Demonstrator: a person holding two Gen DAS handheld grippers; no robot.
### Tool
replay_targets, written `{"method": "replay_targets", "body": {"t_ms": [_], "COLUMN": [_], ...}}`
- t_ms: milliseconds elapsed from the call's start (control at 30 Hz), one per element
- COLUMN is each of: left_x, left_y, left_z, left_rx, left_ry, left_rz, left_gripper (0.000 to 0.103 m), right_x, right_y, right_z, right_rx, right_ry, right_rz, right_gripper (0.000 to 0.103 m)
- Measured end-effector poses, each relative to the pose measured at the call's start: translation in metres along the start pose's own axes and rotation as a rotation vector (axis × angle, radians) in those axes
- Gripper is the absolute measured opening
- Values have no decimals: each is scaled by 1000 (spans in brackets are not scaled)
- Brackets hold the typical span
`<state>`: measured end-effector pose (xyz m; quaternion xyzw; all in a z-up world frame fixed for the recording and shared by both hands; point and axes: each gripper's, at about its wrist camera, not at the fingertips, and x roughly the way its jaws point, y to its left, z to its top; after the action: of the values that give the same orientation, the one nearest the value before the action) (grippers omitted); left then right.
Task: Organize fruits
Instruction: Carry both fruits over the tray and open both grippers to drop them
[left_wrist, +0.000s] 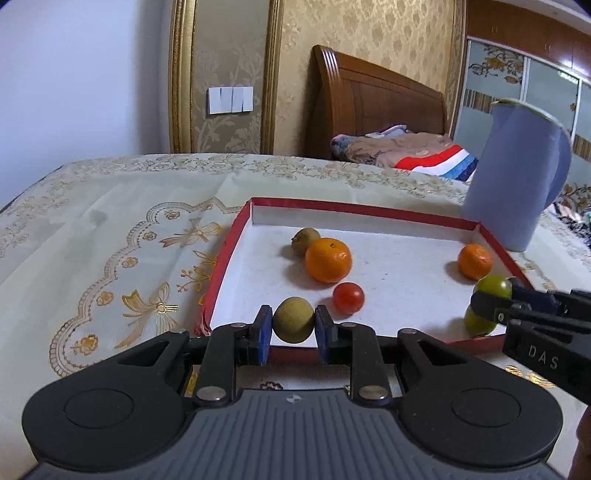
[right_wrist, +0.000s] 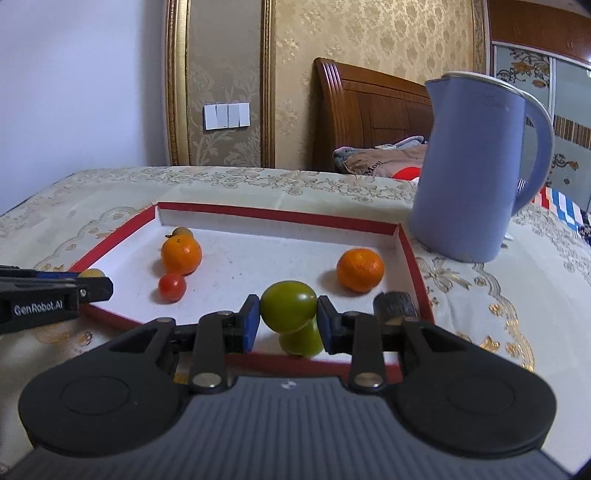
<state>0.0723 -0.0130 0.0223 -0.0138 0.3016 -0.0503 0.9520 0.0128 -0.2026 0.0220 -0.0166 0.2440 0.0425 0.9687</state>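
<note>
The left gripper (left_wrist: 293, 320) clamps a round, matte tan-brown fruit (left_wrist: 293, 319) between its blue pads above the near edge of the shallow red-rimmed white cardboard tray (left_wrist: 236, 236). The right gripper (right_wrist: 287, 316) pinches a smooth green tomato (right_wrist: 288, 305) over a second green tomato (right_wrist: 301, 341) near the tray's front. Two oranges, a red tomato and another brown fruit lie inside the tray.

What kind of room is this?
Most likely a bedroom in a home: a wooden headboard with folded bedding beside it, damask wallpaper, and an embroidered cloth on the table.
</note>
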Motion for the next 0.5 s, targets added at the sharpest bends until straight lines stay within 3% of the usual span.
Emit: {"method": "replay_targets", "body": {"t_ms": [500], "left_x": [39], "left_y": [-2], "left_z": [11], "left_rx": [-4], "left_ry": [47], "left_rz": [49], "left_gripper": [24], "right_x": [62], "right_y": [7], "right_z": [15], "right_rx": [-10], "right_ry": [82], "right_rz": [-59], "right_gripper": [31]}}
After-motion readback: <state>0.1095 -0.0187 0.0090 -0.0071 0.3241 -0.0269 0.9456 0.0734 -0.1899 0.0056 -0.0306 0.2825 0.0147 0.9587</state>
